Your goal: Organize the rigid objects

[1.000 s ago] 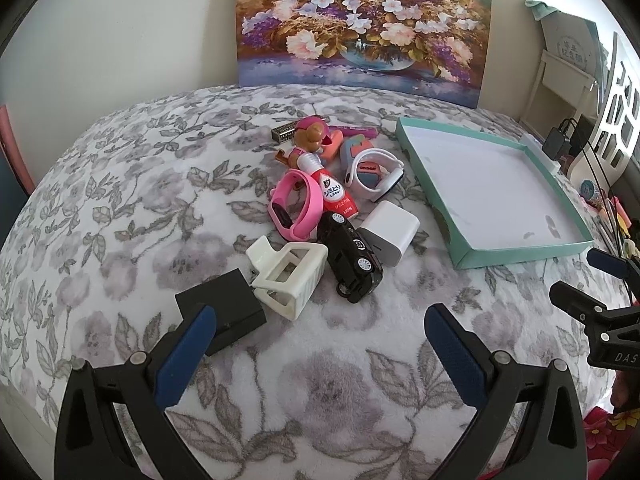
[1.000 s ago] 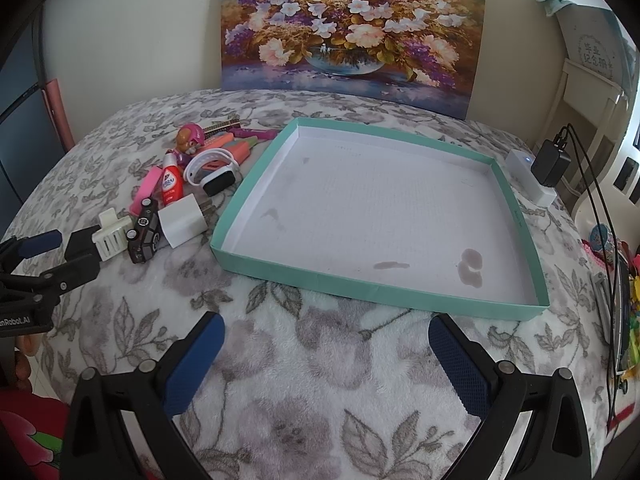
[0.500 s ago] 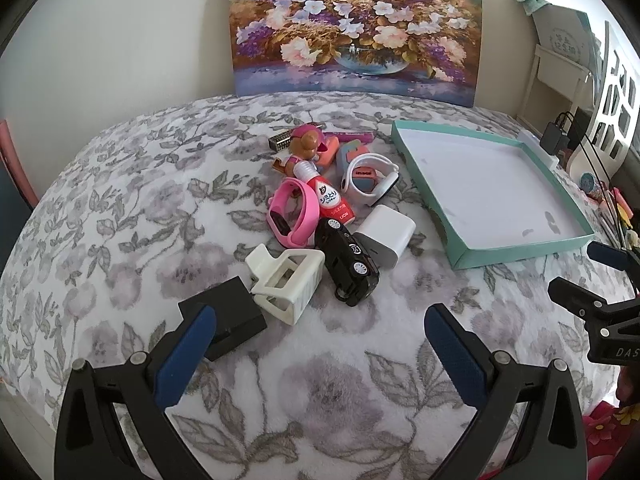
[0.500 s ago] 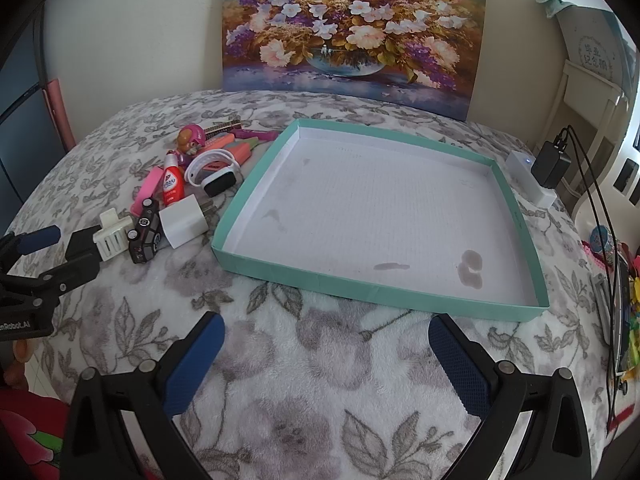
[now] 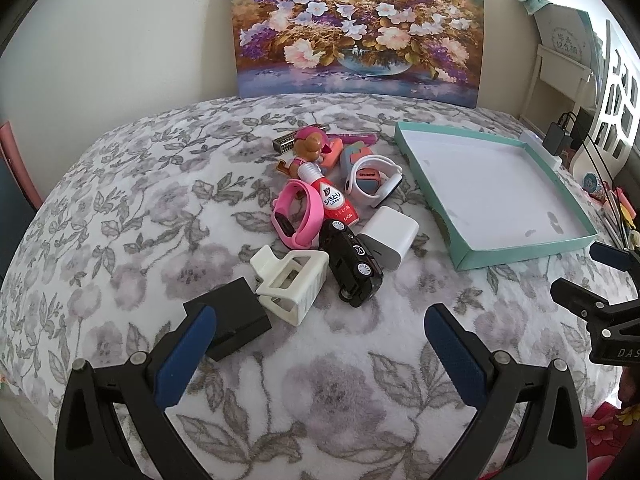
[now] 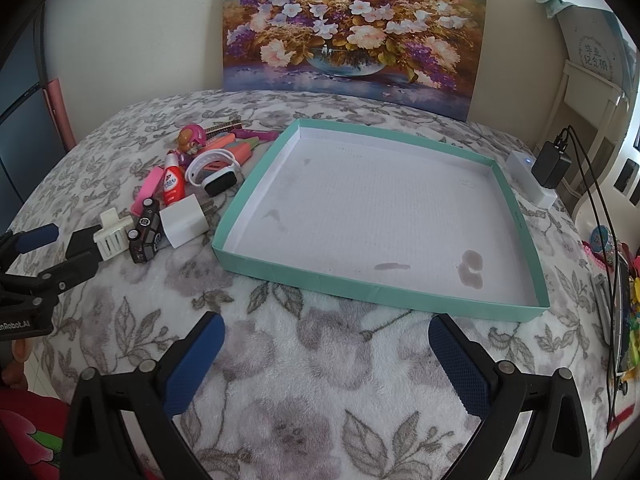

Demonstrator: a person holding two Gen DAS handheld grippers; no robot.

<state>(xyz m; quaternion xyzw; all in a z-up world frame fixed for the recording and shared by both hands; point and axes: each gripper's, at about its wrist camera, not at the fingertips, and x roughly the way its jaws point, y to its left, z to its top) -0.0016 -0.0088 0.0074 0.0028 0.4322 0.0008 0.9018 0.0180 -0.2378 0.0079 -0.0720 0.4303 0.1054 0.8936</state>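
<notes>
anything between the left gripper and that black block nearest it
Nothing visible. The left gripper hangs open over bare blanket, and the black block lies just beyond its left finger, with the white clip touching the block's far side.

Left wrist view low over the bed (image 5: pixel 120 200), facing the toy pile (image 5: pixel 332 216) close ahead, right wrist view likewise low, facing the teal tray (image 6: pixel 516 216) near ahead, both sharing pile, tray, painting (image 5: pixel 356 28).

A home bedroom: floral fleece blanket (image 6: pixel 320 392), flower painting (image 6: pixel 352 28) leaning on the wall.
</notes>
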